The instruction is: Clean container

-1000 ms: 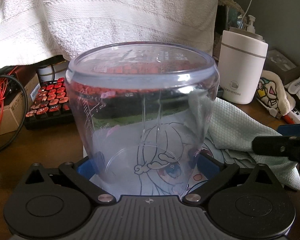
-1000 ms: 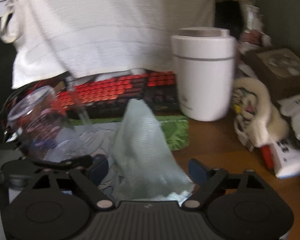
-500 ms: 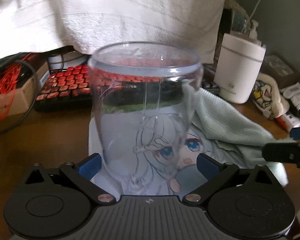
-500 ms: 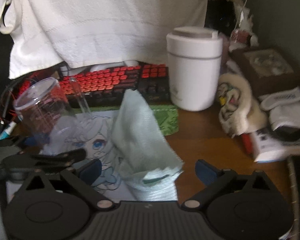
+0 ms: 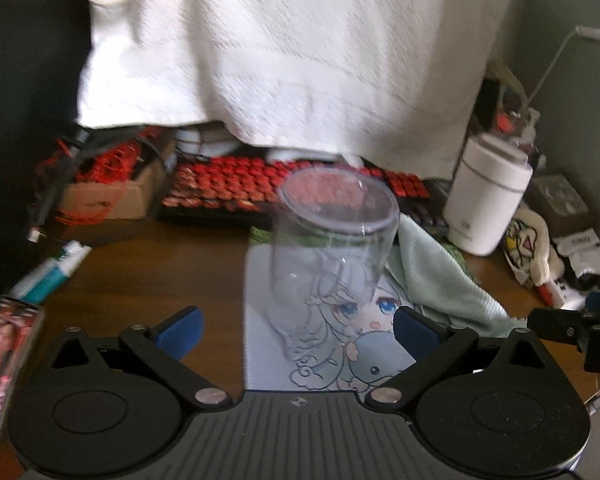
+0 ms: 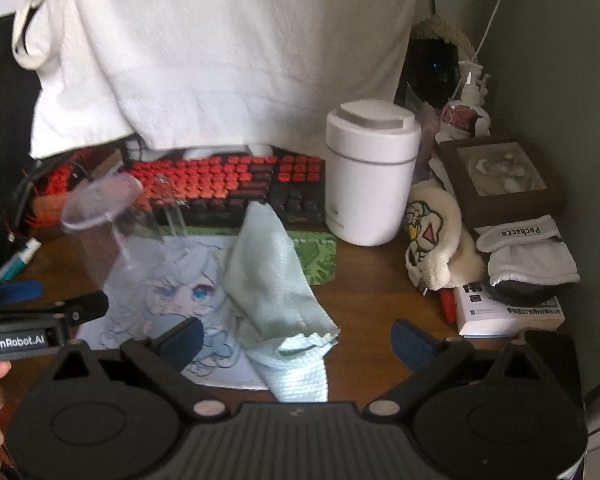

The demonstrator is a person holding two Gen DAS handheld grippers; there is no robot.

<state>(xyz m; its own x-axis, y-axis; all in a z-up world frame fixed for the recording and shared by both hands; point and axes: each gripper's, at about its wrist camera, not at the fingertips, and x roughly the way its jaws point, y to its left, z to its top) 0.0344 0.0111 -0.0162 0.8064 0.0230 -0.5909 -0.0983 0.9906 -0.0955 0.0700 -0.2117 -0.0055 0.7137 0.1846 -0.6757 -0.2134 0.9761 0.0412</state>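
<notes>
Left tool (image 5: 296,330): black ribbed body, 2 round discs, silver screws, blue finger pads (image 5: 180,330). Right tool (image 6: 298,340): identical build. White "GenRobot.AI" marking on the left tool's side.

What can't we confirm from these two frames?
- Clear container: motion-blurred in both views; markings unreadable, cleanliness unclear.
- Cloth: near end hidden behind the right gripper body, right view.
- White towel: hides whatever sits behind the keyboard.
</notes>
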